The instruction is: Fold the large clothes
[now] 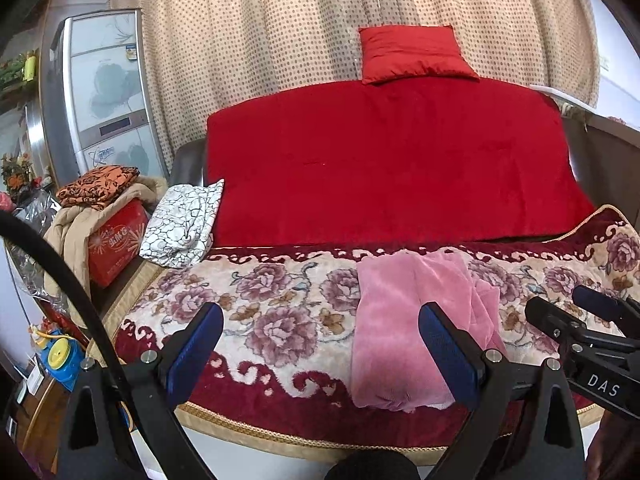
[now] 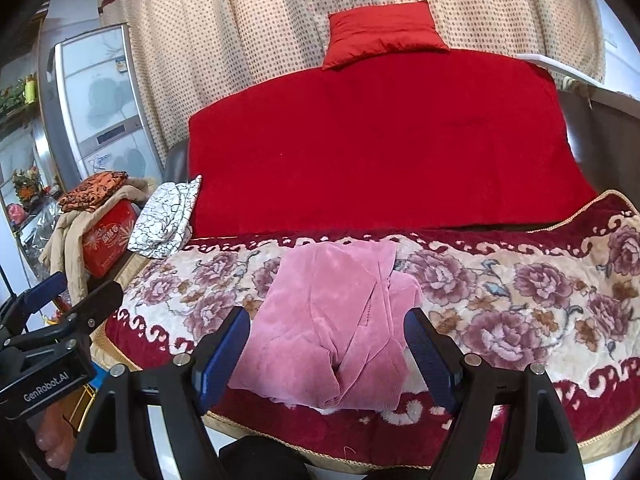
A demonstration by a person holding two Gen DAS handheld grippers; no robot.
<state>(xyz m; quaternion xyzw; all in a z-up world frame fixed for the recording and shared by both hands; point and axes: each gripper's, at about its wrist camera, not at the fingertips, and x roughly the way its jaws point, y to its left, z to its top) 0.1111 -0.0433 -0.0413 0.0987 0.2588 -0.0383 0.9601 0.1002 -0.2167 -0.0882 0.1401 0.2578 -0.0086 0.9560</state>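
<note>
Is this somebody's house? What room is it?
Most likely a lived-in room at home. A sofa draped with a red cover and a floral blanket fills it, a dotted curtain hangs behind, and a fridge stands to the side.

A lived-in room of a home. A sofa fills the middle of the frame, its back draped in a plain red cloth (image 1: 396, 160) and its seat in a plush cream-and-maroon floral blanket (image 1: 280, 312), with a red satin cushion (image 1: 414, 54) on top. Behind hangs a beige dotted curtain (image 1: 260, 28). At the left stand a silver flower-printed refrigerator (image 1: 100, 92) and a red cardboard box (image 1: 116, 240) piled with folded clothes.
</note>
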